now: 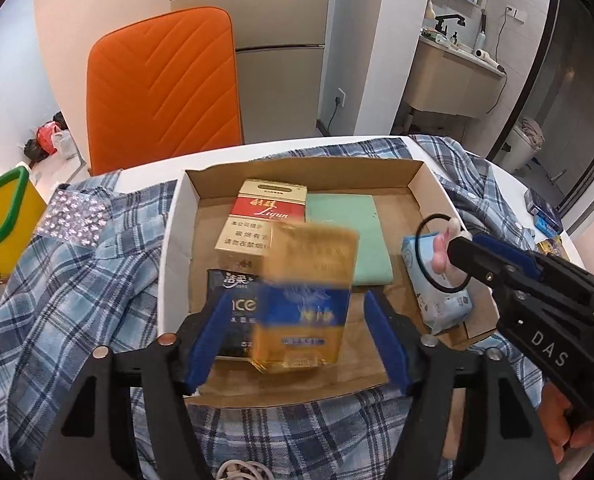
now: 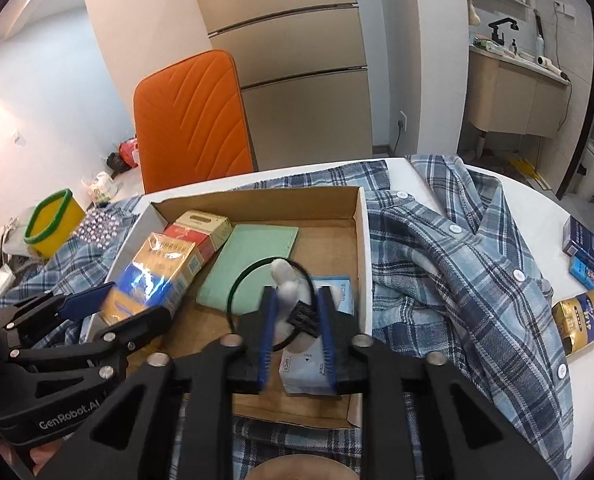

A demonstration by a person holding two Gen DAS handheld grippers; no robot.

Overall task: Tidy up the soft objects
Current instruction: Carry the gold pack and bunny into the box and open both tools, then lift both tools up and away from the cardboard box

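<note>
Over the cardboard box point(image 1: 185, 240), the gold-and-blue pack point(image 1: 305, 300) is seen blurred between the parted pads of the left gripper point(image 1: 297, 340), so a clean drop is best allowed, while the hair tie with white charm point(image 2: 285, 284) sits loosely in the slightly parted right gripper point(image 2: 297, 328) and should be released fully above the tissue pack point(image 2: 317, 368).

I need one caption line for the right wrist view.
Right gripper over the cardboard box, a black hair tie with white charm between its jaws.

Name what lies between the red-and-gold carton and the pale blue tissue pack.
The folded green cloth lies flat between the red-and-gold carton and the pale blue tissue pack; the left wrist view shows it best.
</note>
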